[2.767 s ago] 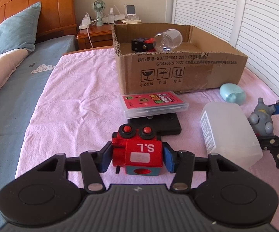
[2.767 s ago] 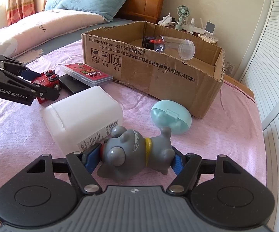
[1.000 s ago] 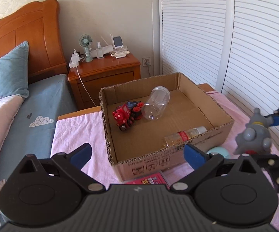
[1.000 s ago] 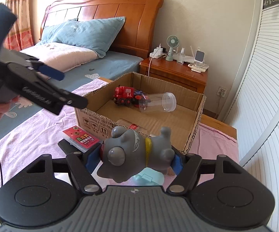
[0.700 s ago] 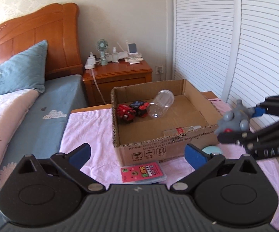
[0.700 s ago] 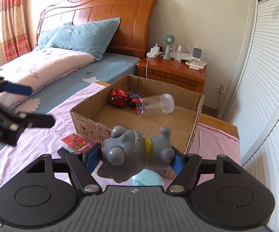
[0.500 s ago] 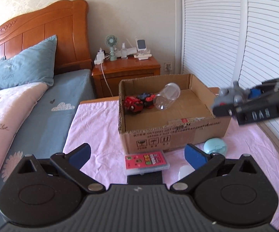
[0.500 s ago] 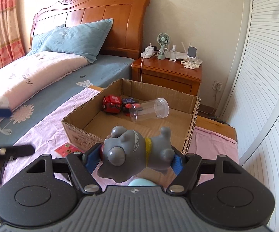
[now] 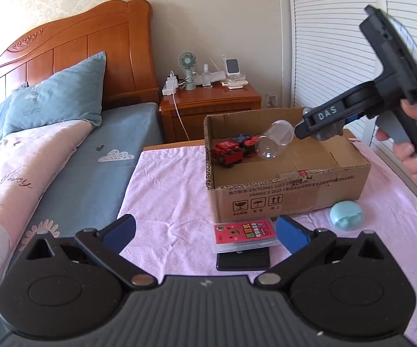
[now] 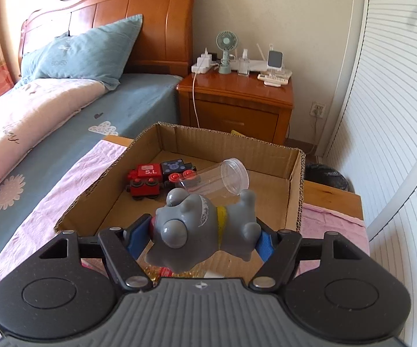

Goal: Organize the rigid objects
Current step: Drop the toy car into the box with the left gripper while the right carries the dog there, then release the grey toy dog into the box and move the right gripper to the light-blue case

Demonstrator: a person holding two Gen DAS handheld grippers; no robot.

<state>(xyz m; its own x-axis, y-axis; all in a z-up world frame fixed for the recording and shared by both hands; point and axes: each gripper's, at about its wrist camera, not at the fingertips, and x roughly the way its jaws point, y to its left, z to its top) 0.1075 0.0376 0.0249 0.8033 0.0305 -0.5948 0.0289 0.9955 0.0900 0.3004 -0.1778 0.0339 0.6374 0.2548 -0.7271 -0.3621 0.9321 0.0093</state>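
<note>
My right gripper (image 10: 201, 238) is shut on a grey toy dog (image 10: 205, 225) and holds it above the open cardboard box (image 10: 295, 199). In the left wrist view the right gripper (image 9: 318, 131) hangs over the box (image 9: 289, 193). Inside lie a red toy train (image 10: 146, 179), a dark toy car (image 10: 176, 170) and a clear plastic jar (image 10: 222, 180). My left gripper (image 9: 204, 231) is open and empty, back from the box above the pink cloth (image 9: 165, 196). A red card case (image 9: 243, 232) on a black slab (image 9: 243, 260) and a teal egg-shaped case (image 9: 347, 215) lie before the box.
A bed with a blue pillow (image 9: 55, 101) and a pink quilt (image 9: 9, 167) lies to the left. A wooden nightstand (image 9: 211, 107) with a small fan and chargers stands behind the box. White louvred doors (image 9: 332, 43) run along the right.
My left gripper let the red train go in the box and has drawn back, open. My right gripper lifted the grey dog off the cloth and carried it over the box.
</note>
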